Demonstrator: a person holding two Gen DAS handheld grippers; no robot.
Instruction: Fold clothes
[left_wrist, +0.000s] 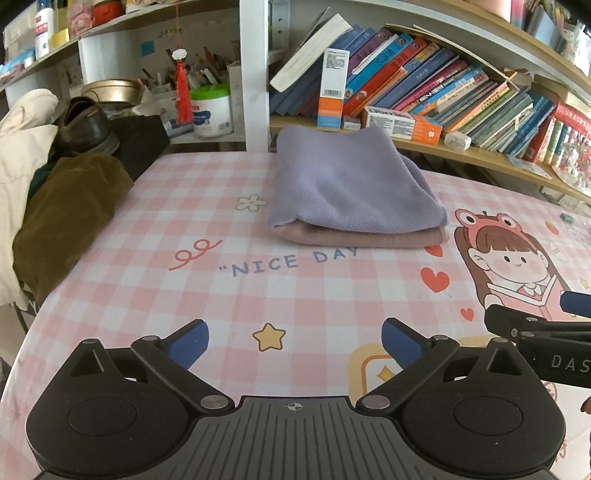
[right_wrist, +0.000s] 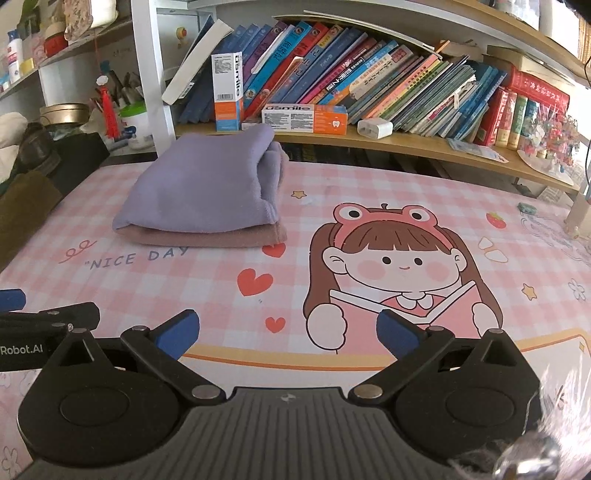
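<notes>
the left gripper (left_wrist: 295, 341) hovers low over a desk, its two blue-padded fingers spread wide with nothing between them, only the pink checked desk mat (left_wrist: 314, 295) and a printed yellow star showing in the gap. the right gripper (right_wrist: 288, 332) sits just beside it, on the left gripper's right, its blue pads (right_wrist: 177, 332) also spread wide and empty, over the mat's cartoon of a girl in a frog hat. each tool's edge shows in the other's view. ahead of both grippers, toward the far side of the mat, lie the clothes: a folded lavender fleece garment (left_wrist: 347, 181) resting squarely on top of a folded dusty-pink garment (left_wrist: 362, 238), whose edge shows beneath it. the stack lies well apart from both grippers, straight ahead of the left one and ahead and to the left of the right one, just past the printed words "nice day". behind the stack, a wooden shelf (right_wrist: 406, 142) holds leaning books and orange-and-white toothpaste boxes (right_wrist: 304, 118). far to the left of the left gripper, a heap of brown and cream clothing (left_wrist: 66, 214) sits at the desk's edge.
</notes>
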